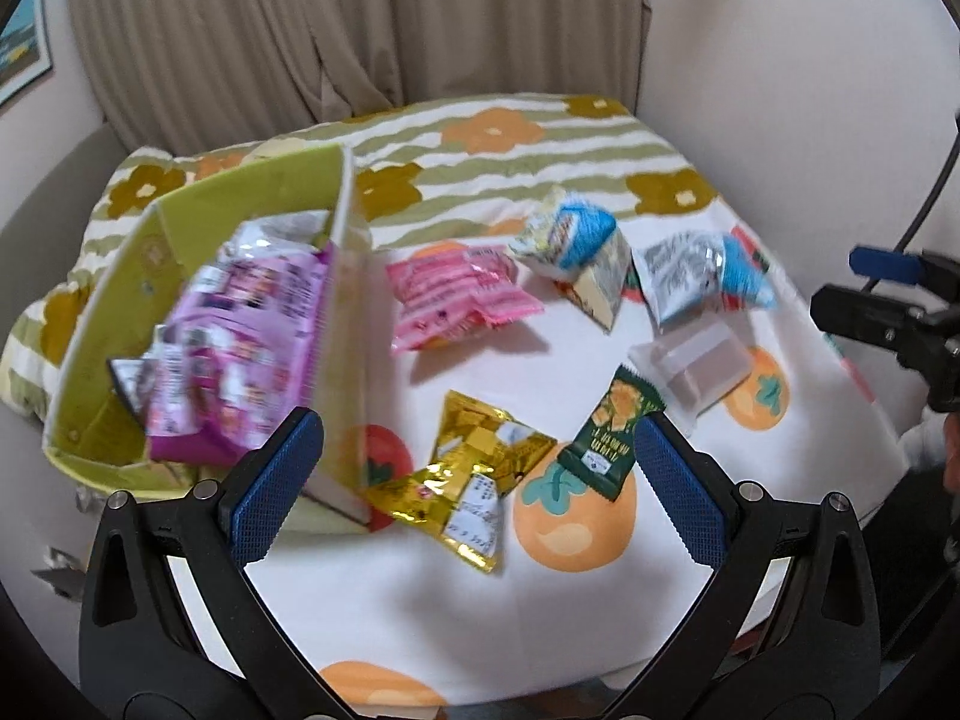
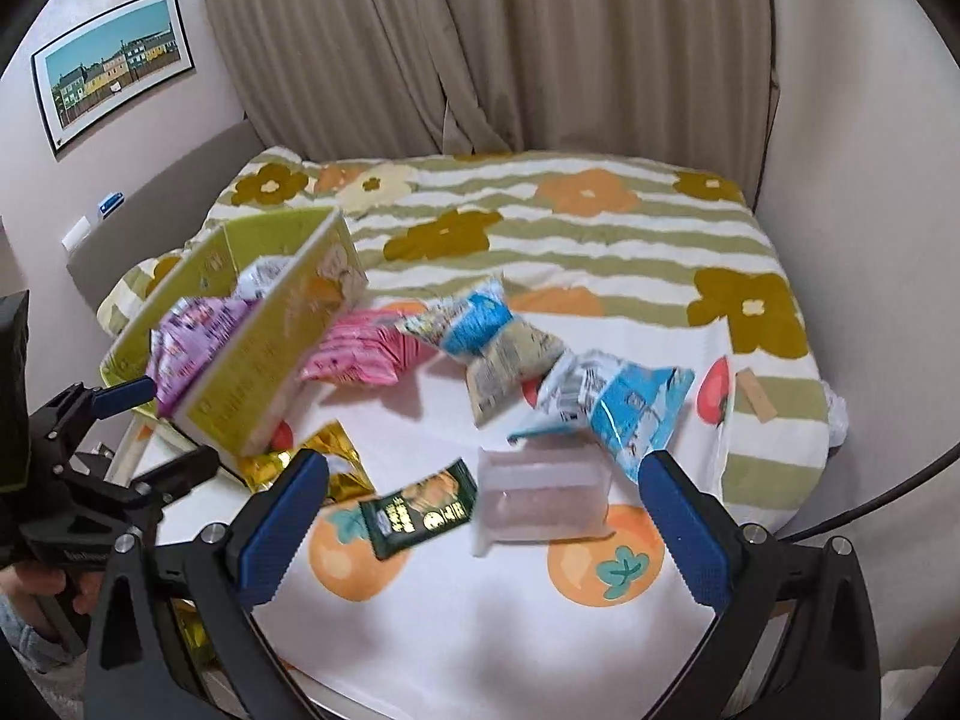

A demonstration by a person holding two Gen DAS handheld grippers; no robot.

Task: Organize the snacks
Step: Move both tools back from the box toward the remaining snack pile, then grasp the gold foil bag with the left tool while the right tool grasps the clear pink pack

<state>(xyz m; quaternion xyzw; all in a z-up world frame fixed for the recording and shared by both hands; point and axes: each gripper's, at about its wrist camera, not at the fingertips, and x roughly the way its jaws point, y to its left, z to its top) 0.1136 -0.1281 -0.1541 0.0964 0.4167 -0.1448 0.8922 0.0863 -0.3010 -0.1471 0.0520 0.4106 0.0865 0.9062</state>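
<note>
Both jaws spread wide, empty: left gripper (image 1: 480, 480) above gold packet (image 1: 468, 480), green box (image 1: 180, 228) close for loading.

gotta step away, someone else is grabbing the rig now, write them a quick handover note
Left gripper: open, empty, above the cloth near the gold pack.
Right gripper: open, empty, above the clear box and the dark green pack.
Done: the purple pack and at least one more pack sit in the green box.
Left on the cloth: pink pack, gold pack, dark green pack, two blue-and-white packs, clear box.
Likely next: move these into the green box.
</note>
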